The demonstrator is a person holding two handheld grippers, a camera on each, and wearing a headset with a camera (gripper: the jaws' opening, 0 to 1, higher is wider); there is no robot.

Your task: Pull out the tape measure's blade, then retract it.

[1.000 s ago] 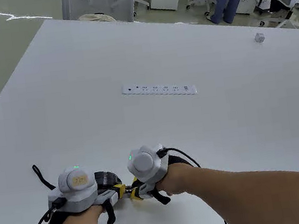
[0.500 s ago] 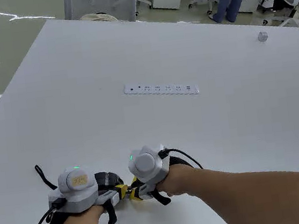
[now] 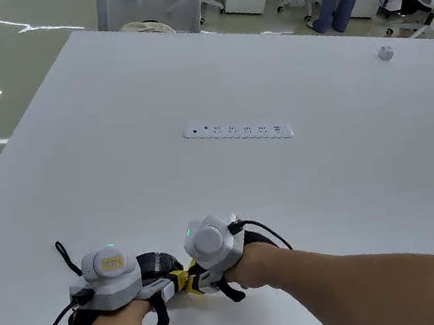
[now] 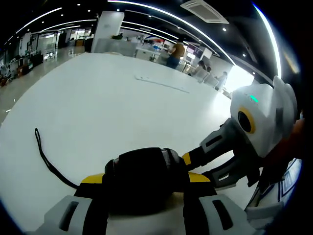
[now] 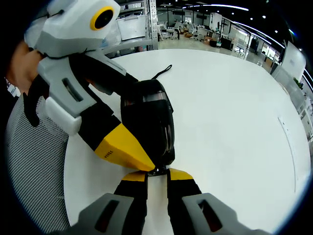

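Tape measure (image 5: 149, 117) clamped at case and tip, blade not yet out
White workbench (image 3: 345, 187) with a power strip (image 3: 238, 130); well nearer the person than the strip, the left gripper (image 4: 145, 182) is clenched around the black case and the right gripper (image 5: 156, 175) has its jaws nearly together on what looks like the blade hook (image 5: 157, 171) at the case mouth. The case looks rigid and fairly weighty, fit for a firm side clamp; the blade, likely thin and springy, is judged coiled inside, best drawn by the hook
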